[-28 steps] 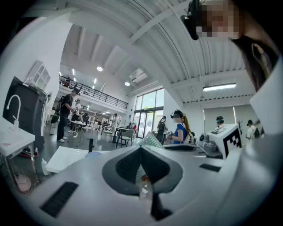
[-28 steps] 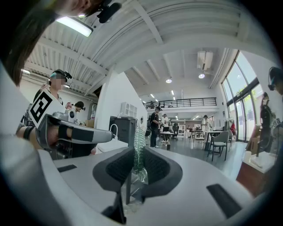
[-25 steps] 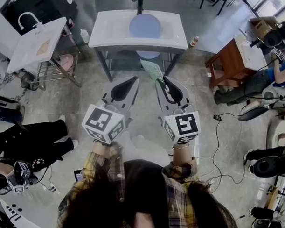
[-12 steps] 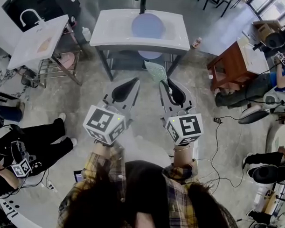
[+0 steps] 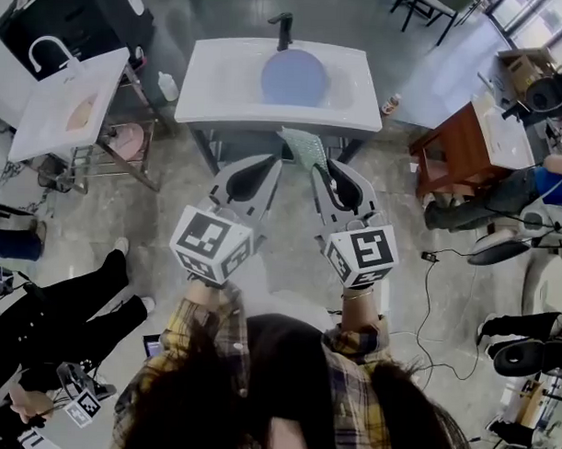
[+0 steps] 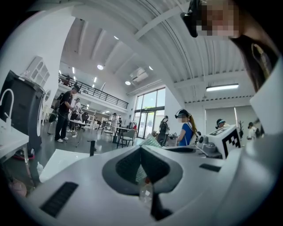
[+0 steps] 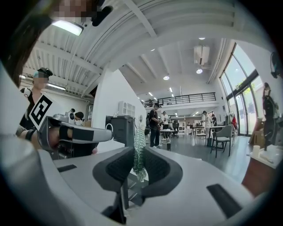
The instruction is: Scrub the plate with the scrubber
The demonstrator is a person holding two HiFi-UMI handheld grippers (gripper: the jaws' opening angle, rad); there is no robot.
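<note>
Head view: scrubber (image 5: 302, 147) in R gripper (image 5: 321, 167) jaws, blue plate (image 5: 293, 79) in sink (image 5: 221, 83)

Green scrubber (image 5: 304, 148), pale blue plate (image 5: 292, 78)

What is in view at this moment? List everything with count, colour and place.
washstand: one, white, top centre of the head view
plate: one, blue, in the washstand's basin
tap: one, black, behind the basin
scrubber: one, pale green, held in front of the washstand
bottle: one, white, left of the washstand
second washstand: one, white, far left
wooden table: one, brown, right side
bystanders: at least two, dark trousers, left and right edges
left tongs: one, grey, shut, empty
right tongs: one, grey, shut on the scrubber
</note>
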